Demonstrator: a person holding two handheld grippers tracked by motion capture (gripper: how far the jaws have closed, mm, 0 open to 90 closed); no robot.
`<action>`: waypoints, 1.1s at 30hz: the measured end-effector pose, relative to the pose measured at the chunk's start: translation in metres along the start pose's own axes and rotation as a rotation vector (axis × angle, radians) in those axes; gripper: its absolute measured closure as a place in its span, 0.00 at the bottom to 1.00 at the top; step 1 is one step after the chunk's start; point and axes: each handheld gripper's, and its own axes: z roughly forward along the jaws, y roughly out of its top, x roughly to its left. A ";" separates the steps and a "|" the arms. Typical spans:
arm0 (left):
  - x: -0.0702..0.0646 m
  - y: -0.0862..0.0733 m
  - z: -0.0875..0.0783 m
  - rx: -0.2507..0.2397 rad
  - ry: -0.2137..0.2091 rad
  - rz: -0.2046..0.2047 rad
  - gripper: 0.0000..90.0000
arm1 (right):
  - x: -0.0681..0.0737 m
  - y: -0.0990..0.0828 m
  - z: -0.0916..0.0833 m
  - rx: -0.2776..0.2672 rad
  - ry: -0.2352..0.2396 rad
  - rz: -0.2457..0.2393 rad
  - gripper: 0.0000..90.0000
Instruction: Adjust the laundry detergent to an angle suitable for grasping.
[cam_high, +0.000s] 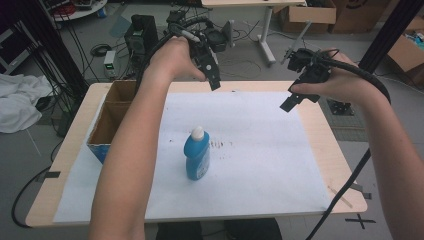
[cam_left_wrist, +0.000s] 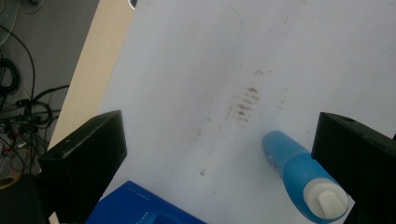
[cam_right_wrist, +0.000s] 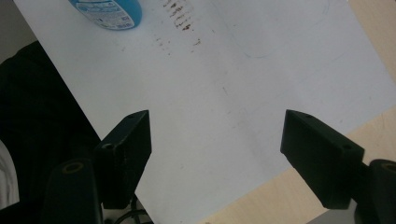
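My left gripper (cam_high: 215, 82): jaws wide apart, empty, raised over the table's far side | my right gripper (cam_high: 289, 103): jaws wide apart, empty, raised far right | blue bottle (cam_high: 197, 154): upright mid-sheet on white paper (cam_high: 260, 165) | cardboard box (cam_high: 112, 117): left edge

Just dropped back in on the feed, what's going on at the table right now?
A person holds both grippers up above the far side of the table, and neither is touching anything. The left gripper and the right gripper both have their jaws spread open and empty. A blue bottle with a white cap stands upright on the white sheet near some brown smudges. An open cardboard box sits at the left edge.
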 end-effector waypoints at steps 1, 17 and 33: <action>0.000 0.000 -0.001 -0.003 0.000 -0.001 0.04 | 0.000 0.000 0.000 -0.001 -0.001 -0.001 0.27; -0.007 -0.001 -0.004 -0.001 0.001 -0.001 0.04 | -0.001 -0.006 0.003 -0.005 0.004 0.003 0.27; -0.016 -0.004 -0.007 0.008 0.006 -0.005 0.04 | 0.004 -0.012 0.004 -0.012 0.005 0.000 0.27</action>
